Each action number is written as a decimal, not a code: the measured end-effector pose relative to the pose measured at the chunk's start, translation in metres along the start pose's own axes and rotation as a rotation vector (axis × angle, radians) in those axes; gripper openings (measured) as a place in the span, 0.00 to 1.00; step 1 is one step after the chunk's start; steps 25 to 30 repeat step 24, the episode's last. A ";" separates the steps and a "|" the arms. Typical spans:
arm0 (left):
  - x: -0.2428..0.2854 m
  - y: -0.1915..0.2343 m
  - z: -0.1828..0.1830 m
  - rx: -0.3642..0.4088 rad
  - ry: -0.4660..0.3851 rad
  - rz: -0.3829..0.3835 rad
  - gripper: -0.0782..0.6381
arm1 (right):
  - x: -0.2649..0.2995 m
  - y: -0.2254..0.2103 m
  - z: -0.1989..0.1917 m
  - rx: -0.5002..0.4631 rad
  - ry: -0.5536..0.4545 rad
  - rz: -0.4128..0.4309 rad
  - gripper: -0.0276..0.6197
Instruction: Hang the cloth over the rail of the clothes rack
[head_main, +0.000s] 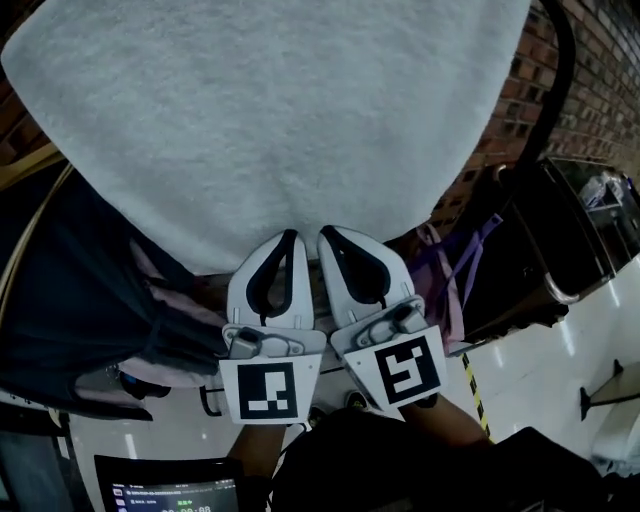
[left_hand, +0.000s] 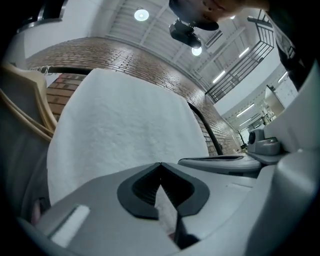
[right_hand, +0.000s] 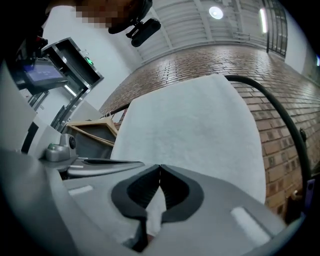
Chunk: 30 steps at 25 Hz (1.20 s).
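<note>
A white, fluffy cloth (head_main: 270, 110) hangs spread out and fills the top of the head view. Its lower edge comes down to both grippers. My left gripper (head_main: 290, 236) and right gripper (head_main: 325, 232) sit side by side, almost touching, at the middle of that edge. Each is shut, with white cloth pinched between its pads. From the left gripper (left_hand: 160, 164) the cloth (left_hand: 125, 130) rises ahead like a wall. The right gripper (right_hand: 160, 166) looks onto the same cloth (right_hand: 195, 125). The rack's black tube (head_main: 560, 80) curves down at the cloth's right side.
Dark garments (head_main: 70, 300) and a wooden hanger (head_main: 30, 160) hang at the left. Purple straps (head_main: 462, 268) dangle right of the grippers. A brick wall (head_main: 590, 60) stands behind the rack. A screen (head_main: 170, 492) shows at the bottom left, and a dark metal-edged stand (head_main: 560, 250) at the right.
</note>
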<state>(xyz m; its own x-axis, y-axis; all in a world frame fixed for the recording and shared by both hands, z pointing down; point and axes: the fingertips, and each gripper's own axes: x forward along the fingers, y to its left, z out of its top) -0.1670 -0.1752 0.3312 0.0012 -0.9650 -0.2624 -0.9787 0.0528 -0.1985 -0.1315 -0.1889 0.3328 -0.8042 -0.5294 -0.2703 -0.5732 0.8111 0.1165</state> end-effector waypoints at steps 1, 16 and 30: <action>0.000 -0.002 -0.002 -0.001 0.004 -0.004 0.11 | -0.002 0.000 -0.002 -0.002 0.005 -0.001 0.05; -0.002 -0.010 -0.001 -0.033 0.006 -0.001 0.12 | -0.008 -0.003 -0.003 -0.016 0.016 0.003 0.05; -0.003 -0.009 -0.002 -0.044 0.011 0.006 0.11 | -0.007 -0.001 -0.003 -0.017 0.011 0.011 0.05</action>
